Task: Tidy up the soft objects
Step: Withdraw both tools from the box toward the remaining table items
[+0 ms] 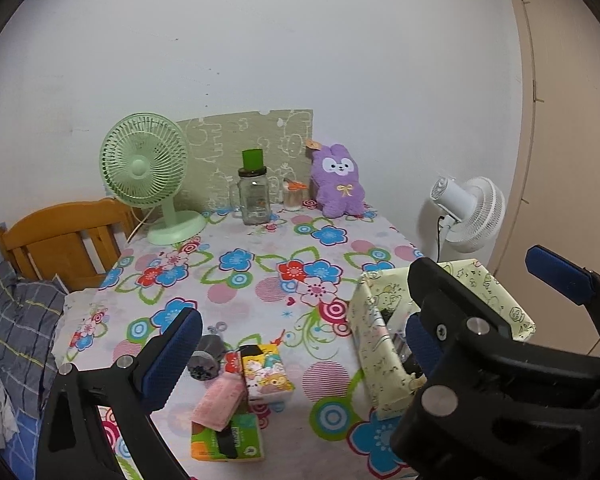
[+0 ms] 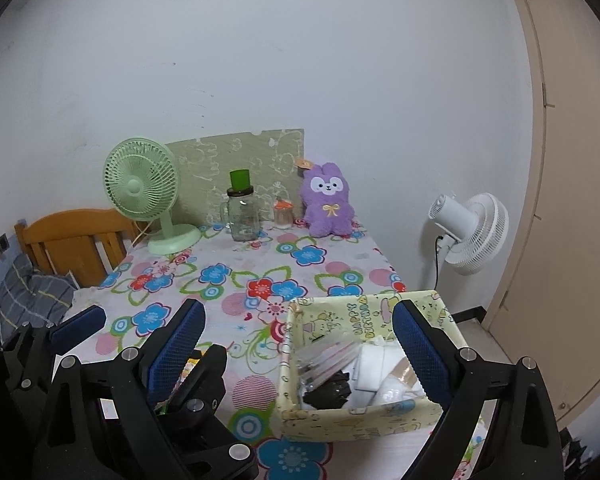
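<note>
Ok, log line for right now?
left gripper: open, empty | right gripper: open, empty | pink towel: on tissue packs, unpicked | box: partly filled

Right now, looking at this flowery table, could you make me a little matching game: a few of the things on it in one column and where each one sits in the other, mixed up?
Things:
1. purple plush bunny
2. green fan
3. pink folded cloth
4. glass jar with green lid

Places:
A. near edge, lying on top of a green tissue pack
B. back left corner, beside the wooden bed frame
C. back right corner, against the wall
D. back middle, between the fan and the bunny

Pairs: 1-C, 2-B, 3-A, 4-D
</note>
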### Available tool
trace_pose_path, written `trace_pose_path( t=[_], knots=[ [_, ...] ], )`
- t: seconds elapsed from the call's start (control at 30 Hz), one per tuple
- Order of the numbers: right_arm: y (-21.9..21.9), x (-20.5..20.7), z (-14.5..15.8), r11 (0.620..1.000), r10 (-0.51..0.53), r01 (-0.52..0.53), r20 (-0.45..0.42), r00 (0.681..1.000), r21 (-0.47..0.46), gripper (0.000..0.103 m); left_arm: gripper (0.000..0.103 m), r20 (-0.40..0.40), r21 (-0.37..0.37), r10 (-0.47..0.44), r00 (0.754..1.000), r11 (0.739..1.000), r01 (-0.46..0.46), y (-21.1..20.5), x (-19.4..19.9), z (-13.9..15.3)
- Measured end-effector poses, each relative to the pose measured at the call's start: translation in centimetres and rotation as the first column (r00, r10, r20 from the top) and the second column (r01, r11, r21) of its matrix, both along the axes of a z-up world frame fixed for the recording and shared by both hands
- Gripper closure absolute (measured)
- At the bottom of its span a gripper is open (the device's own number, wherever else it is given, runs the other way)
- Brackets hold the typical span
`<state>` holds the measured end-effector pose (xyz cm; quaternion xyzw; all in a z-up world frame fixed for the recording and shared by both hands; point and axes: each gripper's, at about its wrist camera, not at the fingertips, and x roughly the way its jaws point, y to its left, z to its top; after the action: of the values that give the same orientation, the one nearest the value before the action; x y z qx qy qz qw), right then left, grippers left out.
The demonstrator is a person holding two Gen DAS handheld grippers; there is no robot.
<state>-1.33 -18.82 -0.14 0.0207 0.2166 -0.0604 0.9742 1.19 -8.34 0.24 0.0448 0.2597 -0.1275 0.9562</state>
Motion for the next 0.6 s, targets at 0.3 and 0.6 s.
trace_pose_path(
  t=[0.3, 0.6],
  knots=[
    [1.6, 0.5, -0.5, 1.0, 0.021, -0.021, 0.011, 1.0, 0.0, 0.007, 0.001, 0.002, -0.011, 0.035, 0.999, 0.999, -0.035, 1.6, 0.1, -0.6],
    [3.3, 1.6, -2.1, 0.998, 0.062, -0.062, 0.003, 0.998, 0.012, 0.007, 0.001, -0.017, -0.01, 0.076, 0.997, 0.997, -0.076, 3.6, 0.8, -2.3]
  ],
)
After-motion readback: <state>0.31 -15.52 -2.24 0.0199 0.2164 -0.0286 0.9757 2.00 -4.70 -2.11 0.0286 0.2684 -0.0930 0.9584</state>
